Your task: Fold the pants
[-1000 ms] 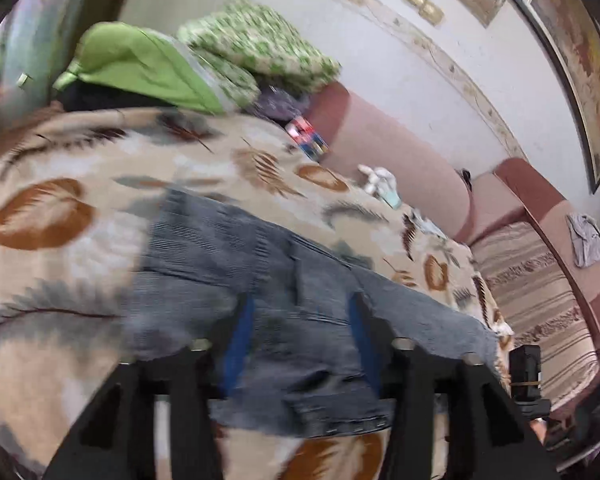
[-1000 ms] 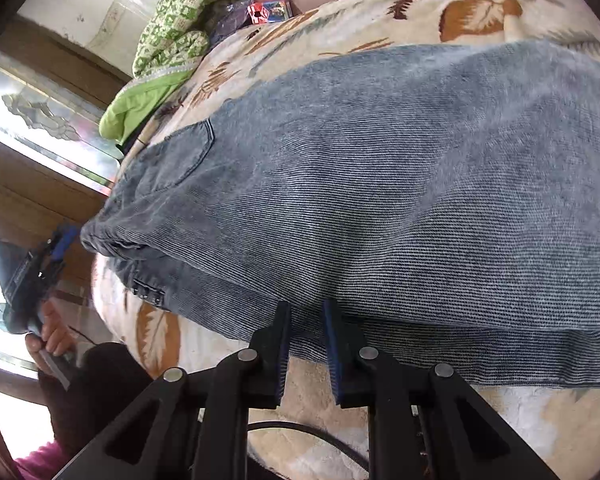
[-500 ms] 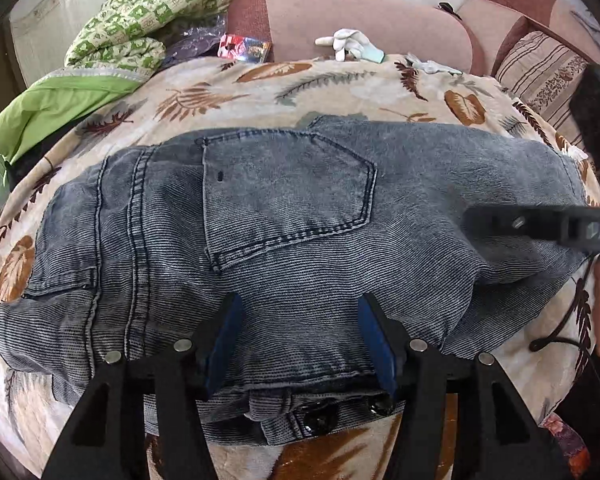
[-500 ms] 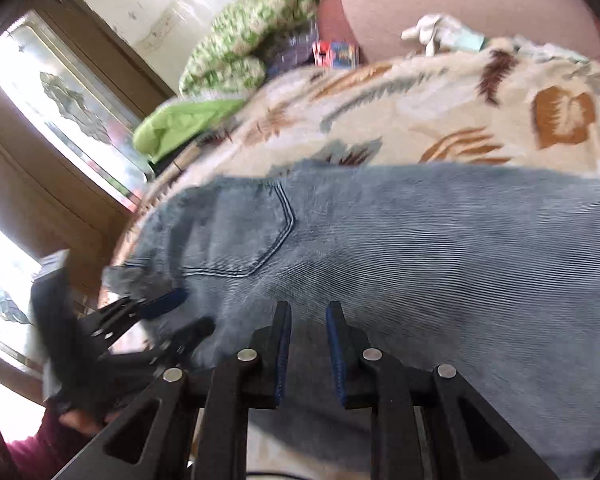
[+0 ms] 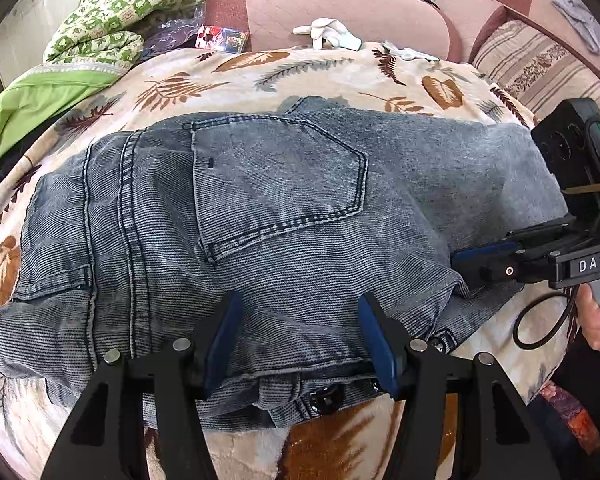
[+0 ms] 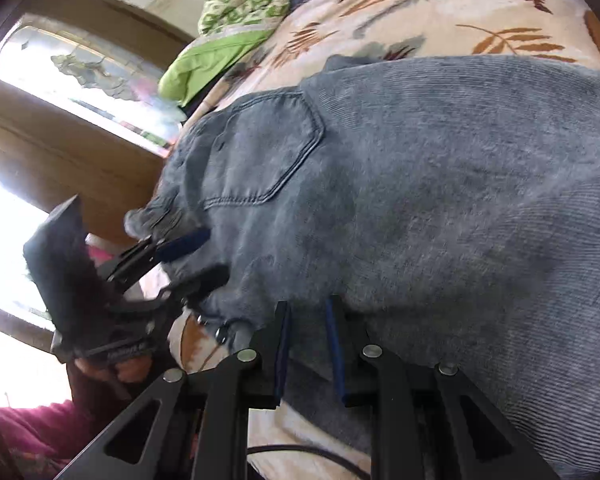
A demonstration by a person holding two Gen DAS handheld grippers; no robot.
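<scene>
Denim pants (image 5: 260, 216) lie flat on the leaf-print blanket (image 5: 260, 68); we judge them heavy, limp, best gripped at the waistband. Left gripper (image 5: 300, 336) gapes unloaded; right gripper (image 6: 306, 340), just widening, grips nothing.

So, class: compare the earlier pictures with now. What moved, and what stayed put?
The left hand-held gripper swung down over the jeans' waistband, jaws open around it. The right hand-held gripper slid along the near edge toward the waist, its jaws just opening slightly. The jeans stayed flat on the blanket.
</scene>
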